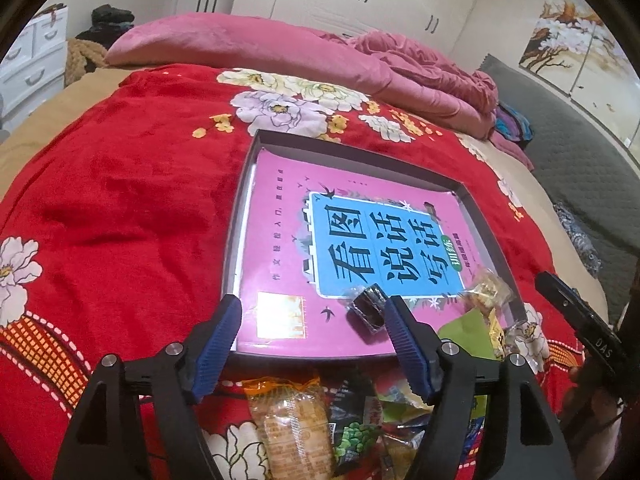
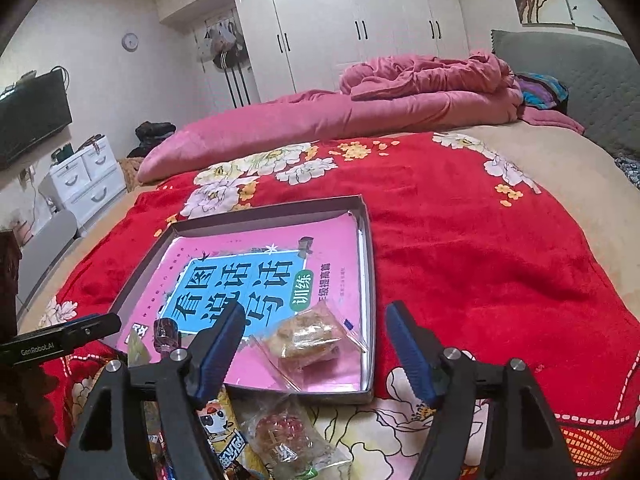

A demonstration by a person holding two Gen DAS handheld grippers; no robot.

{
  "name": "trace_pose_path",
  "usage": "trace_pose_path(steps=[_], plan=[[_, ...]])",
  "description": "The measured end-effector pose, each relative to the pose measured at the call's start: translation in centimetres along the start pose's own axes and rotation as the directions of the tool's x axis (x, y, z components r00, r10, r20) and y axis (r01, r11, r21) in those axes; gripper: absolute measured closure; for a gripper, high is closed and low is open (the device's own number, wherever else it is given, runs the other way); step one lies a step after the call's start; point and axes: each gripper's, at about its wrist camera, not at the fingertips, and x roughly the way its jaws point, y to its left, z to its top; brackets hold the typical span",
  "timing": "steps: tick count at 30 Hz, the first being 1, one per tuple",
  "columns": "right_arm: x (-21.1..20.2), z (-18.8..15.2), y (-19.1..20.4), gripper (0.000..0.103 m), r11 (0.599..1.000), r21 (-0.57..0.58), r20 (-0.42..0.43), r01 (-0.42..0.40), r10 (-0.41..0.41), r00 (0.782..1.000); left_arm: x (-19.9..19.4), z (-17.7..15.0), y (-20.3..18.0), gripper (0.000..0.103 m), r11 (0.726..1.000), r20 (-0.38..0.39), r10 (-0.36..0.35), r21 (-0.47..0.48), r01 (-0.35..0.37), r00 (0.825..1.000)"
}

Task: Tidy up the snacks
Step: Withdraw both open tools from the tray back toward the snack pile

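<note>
A shallow grey box (image 1: 352,152) (image 2: 370,272) lies on the red flowered blanket, lined with a pink book (image 1: 280,216) (image 2: 256,248). Inside it lie a small dark wrapped snack (image 1: 366,306) (image 2: 166,334) and a clear-wrapped pastry (image 1: 486,288) (image 2: 308,336). Loose snack packets (image 1: 320,420) (image 2: 272,436) are piled on the blanket in front of the box. My left gripper (image 1: 314,320) is open and empty over the box's near edge. My right gripper (image 2: 316,328) is open and empty, just above the pastry.
A pink quilt (image 1: 280,48) (image 2: 360,112) is rolled along the far side of the bed. White wardrobes (image 2: 360,20) stand behind. A white drawer unit (image 2: 84,180) and a TV (image 2: 32,116) are at the left. A grey headboard (image 2: 580,80) is at the right.
</note>
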Motion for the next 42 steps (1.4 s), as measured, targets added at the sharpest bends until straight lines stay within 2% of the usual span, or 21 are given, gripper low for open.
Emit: trace_pose_path(steps=[5, 7, 12, 22, 42], plan=[[-0.7, 0.1, 0.4, 0.029, 1.0, -0.01, 0.026, 0.0, 0.001, 1.0, -0.5, -0.1, 0.0, 0.024, 1.0, 0.017, 0.001, 0.013, -0.002, 1.0], [-1.1, 0.1, 0.6, 0.024, 1.0, -0.018, 0.04, -0.006, 0.006, 0.999, -0.9, -0.1, 0.1, 0.023, 1.0, 0.032, 0.008, 0.017, -0.008, 0.999], [-1.7, 0.1, 1.1, 0.021, 0.999, -0.033, 0.054, -0.009, 0.01, 0.999, -2.0, -0.2, 0.7, 0.022, 1.0, 0.062, 0.007, -0.004, -0.007, 0.998], [-2.7, -0.4, 1.8, 0.019, 0.998, -0.055, 0.055, 0.004, -0.001, 0.998, -3.1, -0.5, 2.4, 0.022, 0.998, 0.064, 0.023, -0.063, -0.019, 0.998], [-4.3, -1.4, 1.7, 0.018, 1.0, -0.01, 0.029, 0.014, -0.014, 0.999, -4.2, -1.8, 3.7, 0.022, 0.994, 0.028, 0.059, -0.088, -0.057, 0.998]])
